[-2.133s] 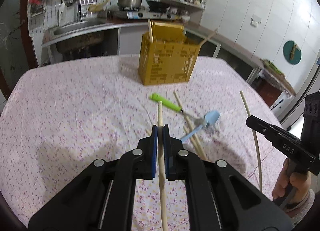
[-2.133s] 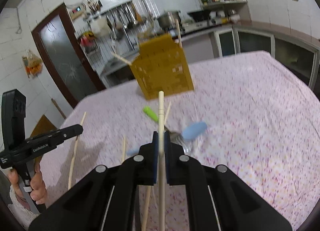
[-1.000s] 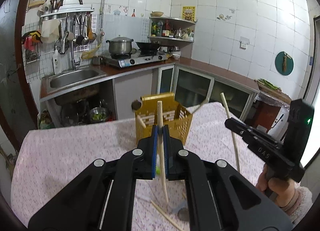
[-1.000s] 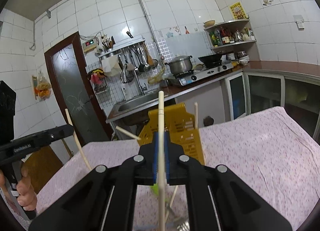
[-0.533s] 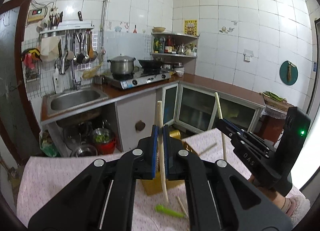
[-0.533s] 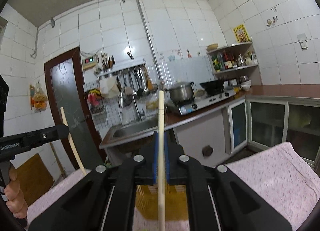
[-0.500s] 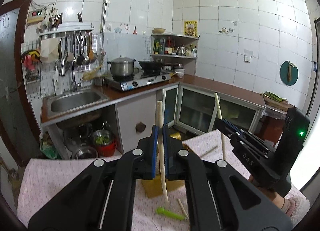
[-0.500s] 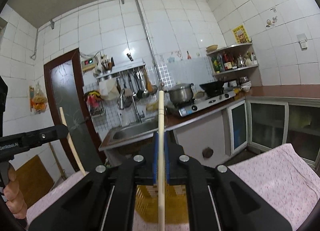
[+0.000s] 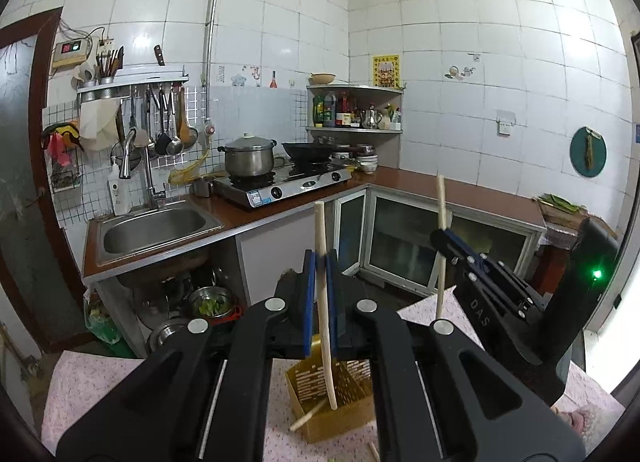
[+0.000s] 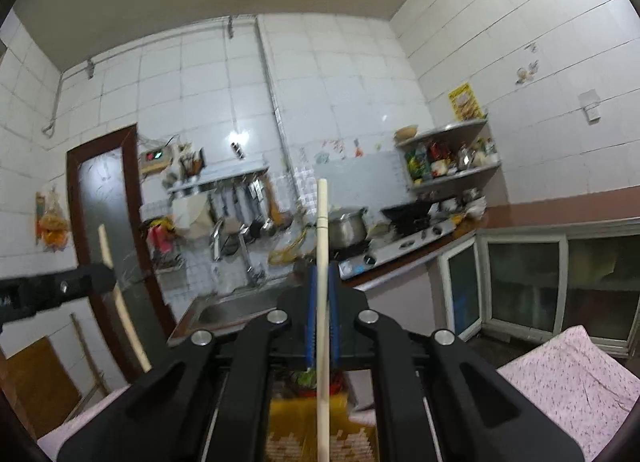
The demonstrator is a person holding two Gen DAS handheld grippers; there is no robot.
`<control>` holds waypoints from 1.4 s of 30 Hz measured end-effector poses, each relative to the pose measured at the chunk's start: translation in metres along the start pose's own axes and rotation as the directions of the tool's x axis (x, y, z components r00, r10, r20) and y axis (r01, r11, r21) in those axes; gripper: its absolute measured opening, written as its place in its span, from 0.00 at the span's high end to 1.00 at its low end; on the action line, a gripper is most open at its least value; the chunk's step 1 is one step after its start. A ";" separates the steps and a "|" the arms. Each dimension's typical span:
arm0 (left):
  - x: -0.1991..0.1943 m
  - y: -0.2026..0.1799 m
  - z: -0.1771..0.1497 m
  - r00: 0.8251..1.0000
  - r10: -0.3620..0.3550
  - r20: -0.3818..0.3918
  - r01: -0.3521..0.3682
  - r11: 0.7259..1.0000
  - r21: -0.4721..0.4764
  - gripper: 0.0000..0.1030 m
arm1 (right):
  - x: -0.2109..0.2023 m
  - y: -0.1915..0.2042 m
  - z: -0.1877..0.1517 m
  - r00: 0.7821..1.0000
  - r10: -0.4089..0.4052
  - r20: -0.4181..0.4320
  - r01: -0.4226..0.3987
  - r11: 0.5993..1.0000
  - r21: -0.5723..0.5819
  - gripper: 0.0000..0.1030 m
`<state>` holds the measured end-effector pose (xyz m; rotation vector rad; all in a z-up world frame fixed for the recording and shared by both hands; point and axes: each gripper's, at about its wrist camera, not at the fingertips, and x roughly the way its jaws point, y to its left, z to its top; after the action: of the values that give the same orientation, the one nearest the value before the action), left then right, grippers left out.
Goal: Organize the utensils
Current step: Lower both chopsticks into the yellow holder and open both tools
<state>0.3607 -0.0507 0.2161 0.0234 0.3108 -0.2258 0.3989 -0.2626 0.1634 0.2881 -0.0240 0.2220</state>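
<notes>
My left gripper (image 9: 319, 262) is shut on a pale wooden chopstick (image 9: 326, 342) that stands nearly upright. Its lower tip hangs over the open top of the yellow slotted basket (image 9: 340, 390). Another chopstick (image 9: 306, 420) leans out of that basket. To the right, my right gripper (image 9: 440, 236) is shut on a second upright chopstick (image 9: 440, 198). In the right wrist view the right gripper (image 10: 322, 274) pinches its chopstick (image 10: 322, 222) above the basket (image 10: 288, 430). The left gripper (image 10: 96, 276) holds its own stick (image 10: 122, 310) at the far left.
The table wears a pink floral cloth (image 9: 100, 386) (image 10: 568, 374). Beyond it run a steel sink (image 9: 156, 224), a gas stove with a pot (image 9: 250, 160) and glass cabinet doors (image 9: 404, 250). A dark door (image 10: 108, 230) stands at the left.
Both grippers rose with their chopsticks and came over the basket. The views tilted up, so the basket and table sank to the bottom edge.
</notes>
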 end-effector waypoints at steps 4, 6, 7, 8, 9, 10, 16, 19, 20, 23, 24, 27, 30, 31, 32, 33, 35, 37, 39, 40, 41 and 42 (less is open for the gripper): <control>0.016 0.003 -0.008 1.000 0.018 0.001 -0.018 1.000 0.003 0.96 | 0.009 0.000 -0.003 0.997 -0.045 0.061 0.047 0.999 -0.023 0.94; 0.021 0.004 -0.014 1.000 0.018 -0.004 -0.018 1.000 0.012 0.96 | 0.014 -0.002 -0.010 0.998 -0.044 0.054 0.045 0.999 -0.016 0.94; 0.024 0.004 -0.018 1.000 0.022 -0.003 -0.022 1.000 0.015 0.96 | 0.016 0.001 -0.013 0.998 -0.046 0.053 0.048 0.999 -0.025 0.94; 0.026 0.006 -0.020 1.000 0.022 -0.002 -0.022 1.000 0.012 0.96 | 0.016 0.004 -0.018 0.997 -0.050 0.058 0.052 0.998 -0.046 0.94; 0.028 0.008 -0.024 1.000 0.017 -0.001 -0.017 1.000 0.002 0.96 | 0.017 0.007 -0.022 0.997 -0.051 0.066 0.055 0.996 -0.068 0.94; 0.032 0.009 -0.027 1.000 0.008 0.000 -0.008 1.000 -0.011 0.96 | 0.016 0.010 -0.026 0.996 -0.053 0.070 0.059 0.994 -0.087 0.94; 0.052 0.008 -0.053 1.000 0.005 -0.013 -0.005 1.000 -0.005 0.96 | 0.016 0.021 -0.047 0.994 -0.067 0.084 0.083 0.977 -0.198 0.94; 0.060 0.008 -0.067 1.000 0.010 -0.026 -0.009 1.000 0.011 0.96 | 0.015 0.019 -0.053 0.995 -0.068 0.077 0.082 0.975 -0.207 0.94; 0.063 0.010 -0.071 0.999 0.008 -0.034 -0.007 1.000 0.003 0.96 | 0.015 0.018 -0.056 0.995 -0.068 0.073 0.082 0.975 -0.209 0.94; 0.069 0.019 -0.082 0.999 -0.004 -0.053 0.002 0.999 -0.036 0.96 | 0.014 0.013 -0.065 0.997 -0.070 0.042 0.077 0.973 -0.219 0.94; 0.071 0.023 -0.086 0.998 -0.004 -0.062 0.001 0.999 -0.046 0.96 | 0.013 0.011 -0.068 0.997 -0.068 0.032 0.074 0.972 -0.223 0.94; 0.077 0.029 -0.096 0.996 -0.012 -0.093 0.004 0.997 -0.078 0.96 | 0.005 0.012 -0.072 0.997 -0.069 0.021 0.072 0.964 -0.255 0.93; 0.080 0.031 -0.105 0.993 -0.016 -0.119 0.004 0.995 -0.103 0.96 | 0.000 0.010 -0.072 0.997 -0.067 -0.024 0.058 0.962 -0.267 0.93; 0.080 0.031 -0.107 0.992 -0.013 -0.124 -0.001 0.994 -0.108 0.96 | 0.001 0.011 -0.071 0.997 -0.067 -0.037 0.055 0.960 -0.274 0.93; 0.080 0.031 -0.109 0.991 -0.014 -0.134 -0.001 0.994 -0.111 0.96 | -0.001 0.012 -0.070 0.996 -0.069 -0.059 0.050 0.958 -0.283 0.93; 0.079 0.030 -0.109 0.990 -0.015 -0.140 -0.001 0.994 -0.114 0.96 | -0.001 0.012 -0.069 0.995 -0.071 -0.074 0.047 0.957 -0.286 0.93; 0.076 0.031 -0.109 0.988 -0.020 -0.153 0.002 0.993 -0.116 0.95 | -0.001 0.012 -0.063 0.988 -0.072 -0.134 0.032 0.960 -0.278 0.93; 0.072 0.032 -0.107 0.986 -0.013 -0.169 -0.008 0.992 -0.125 0.85 | -0.001 0.009 -0.055 0.979 -0.082 -0.189 0.031 0.966 -0.258 0.88; 0.065 0.034 -0.107 0.983 -0.015 -0.181 -0.011 0.990 -0.140 0.74 | -0.003 0.008 -0.050 0.966 -0.099 -0.240 0.035 0.966 -0.258 0.64; 0.062 0.034 -0.106 0.983 -0.015 -0.183 -0.012 0.990 -0.144 0.68 | -0.007 0.007 -0.048 0.964 -0.107 -0.246 0.039 0.964 -0.264 0.57; 0.057 0.035 -0.105 0.983 -0.012 -0.184 -0.015 0.990 -0.142 0.60 | -0.011 0.007 -0.047 0.961 -0.115 -0.251 0.043 0.961 -0.274 0.56; 0.051 0.035 -0.105 0.983 -0.003 -0.185 -0.022 0.991 -0.134 0.54 | -0.016 0.006 -0.046 0.957 -0.127 -0.262 0.048 0.957 -0.287 0.56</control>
<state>0.3844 -0.0218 0.1002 -0.0885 0.5101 -0.1926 0.3820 -0.2470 0.1206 -0.0254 0.2352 0.1655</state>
